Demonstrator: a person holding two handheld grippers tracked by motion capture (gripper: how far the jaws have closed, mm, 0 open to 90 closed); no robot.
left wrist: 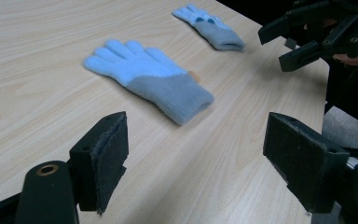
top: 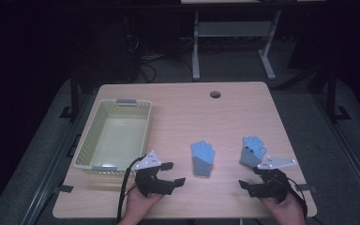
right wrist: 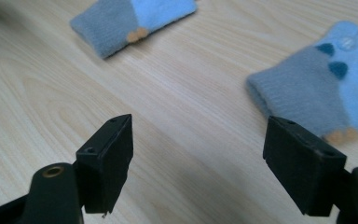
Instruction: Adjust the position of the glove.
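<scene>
the high view is showing a pale plastic basket (top: 114, 136); both grippers' jaws are standing apart, empty, near two blue-and-grey knitted gloves (top: 202, 158) lying flat.

Basket (top: 114, 135) at table's (top: 234, 108) left; two gloves (top: 202, 158) (top: 252, 151) side by side right of it, apparently apart

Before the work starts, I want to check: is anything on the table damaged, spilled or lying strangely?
Nothing stands out. Two blue gloves lie flat and apart on the table, and the basket stands upright at its left edge.
</scene>
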